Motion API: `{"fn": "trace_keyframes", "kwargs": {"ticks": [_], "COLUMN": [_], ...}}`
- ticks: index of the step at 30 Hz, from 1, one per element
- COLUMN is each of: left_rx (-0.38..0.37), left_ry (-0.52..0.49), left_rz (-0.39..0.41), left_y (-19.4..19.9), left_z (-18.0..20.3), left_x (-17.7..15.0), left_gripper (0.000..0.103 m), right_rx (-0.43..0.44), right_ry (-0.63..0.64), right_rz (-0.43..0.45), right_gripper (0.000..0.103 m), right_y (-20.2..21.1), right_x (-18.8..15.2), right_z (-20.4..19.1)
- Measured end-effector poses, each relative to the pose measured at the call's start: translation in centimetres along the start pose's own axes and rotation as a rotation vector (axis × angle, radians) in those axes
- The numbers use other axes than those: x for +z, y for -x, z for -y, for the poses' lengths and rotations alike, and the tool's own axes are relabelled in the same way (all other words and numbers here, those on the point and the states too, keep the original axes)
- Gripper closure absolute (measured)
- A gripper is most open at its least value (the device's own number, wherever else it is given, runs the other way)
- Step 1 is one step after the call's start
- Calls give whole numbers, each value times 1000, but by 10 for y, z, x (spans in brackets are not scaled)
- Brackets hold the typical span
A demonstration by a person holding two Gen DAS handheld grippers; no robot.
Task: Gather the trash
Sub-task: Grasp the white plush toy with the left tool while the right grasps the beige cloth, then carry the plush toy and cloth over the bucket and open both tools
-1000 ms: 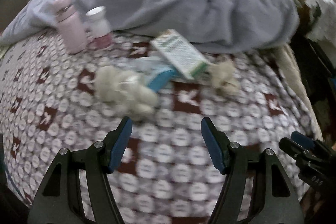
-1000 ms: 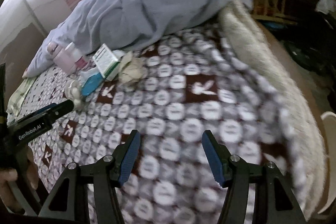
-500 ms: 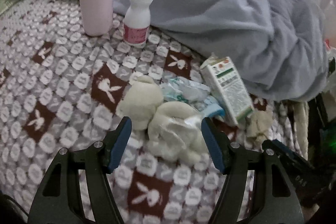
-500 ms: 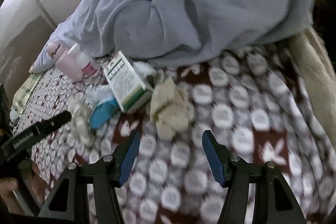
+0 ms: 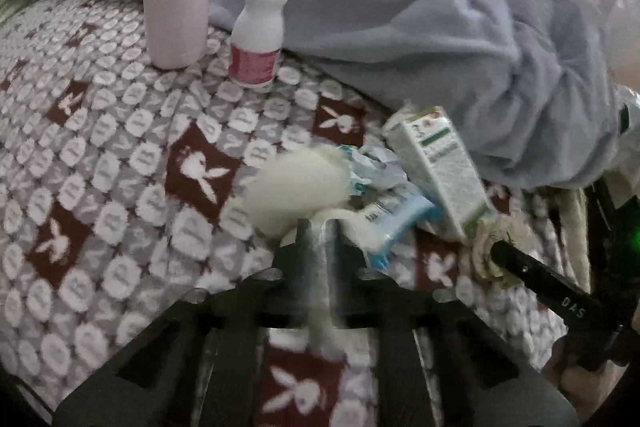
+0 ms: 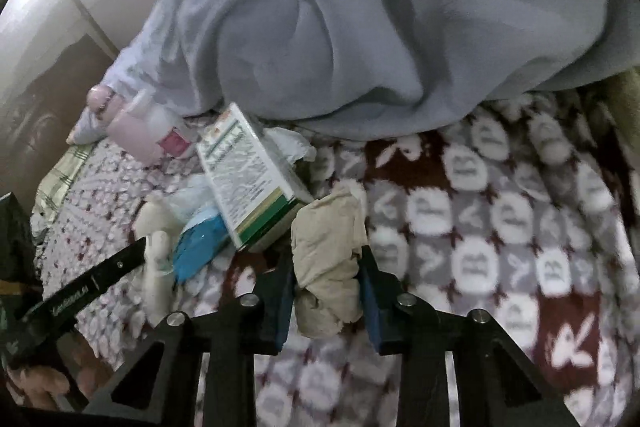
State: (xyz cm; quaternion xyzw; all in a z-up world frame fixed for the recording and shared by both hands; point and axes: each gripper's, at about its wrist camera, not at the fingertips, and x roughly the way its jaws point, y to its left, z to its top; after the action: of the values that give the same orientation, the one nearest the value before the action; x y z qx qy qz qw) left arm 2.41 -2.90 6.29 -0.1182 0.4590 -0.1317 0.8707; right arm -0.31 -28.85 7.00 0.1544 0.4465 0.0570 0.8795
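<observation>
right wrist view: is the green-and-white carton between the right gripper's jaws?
No. The right gripper is shut on a beige crumpled tissue; the carton lies beyond it.

Dim, soft indoor light, heavy fisheye bending with black corners, motion blur smearing the near foreground in both views

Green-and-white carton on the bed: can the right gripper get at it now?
Probably not yet: the right gripper is shut on a crumpled beige tissue wad. The green-and-white carton lies just beyond, unobstructed, so reach looks fine once it's freed.
</observation>
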Motion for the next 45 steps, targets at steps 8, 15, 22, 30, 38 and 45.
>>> {"fn": "trace_keyframes", "kwargs": {"ticks": [8,15,22,30,38,45], "left_rx": [-21,28,92,51,-1,-30], "left_ry": [-73,-18,73,87,-108,-246], "left_rz": [0,0,-10,-55,26,11], "left_y": [35,31,-12,-27,41,59], "left_z": [17,17,11,4,58,117], "left_x": [-19,-14,-2,-11,-34,-64], "left_gripper": [100,59,31,62,63,63], "right_rx": [-5,14,25,33,38,-1], "right_ry": [26,12,38,61,47,30], "right_rz": [32,20,4,8,30,46], "right_gripper": [75,75,75,75,75,75], "right_y": [51,69,69,70,89,117], "right_x": [-31,-45,-48,-50,-63,-79], "right_z": [-4,-1,-7,-10,-6,9]}}
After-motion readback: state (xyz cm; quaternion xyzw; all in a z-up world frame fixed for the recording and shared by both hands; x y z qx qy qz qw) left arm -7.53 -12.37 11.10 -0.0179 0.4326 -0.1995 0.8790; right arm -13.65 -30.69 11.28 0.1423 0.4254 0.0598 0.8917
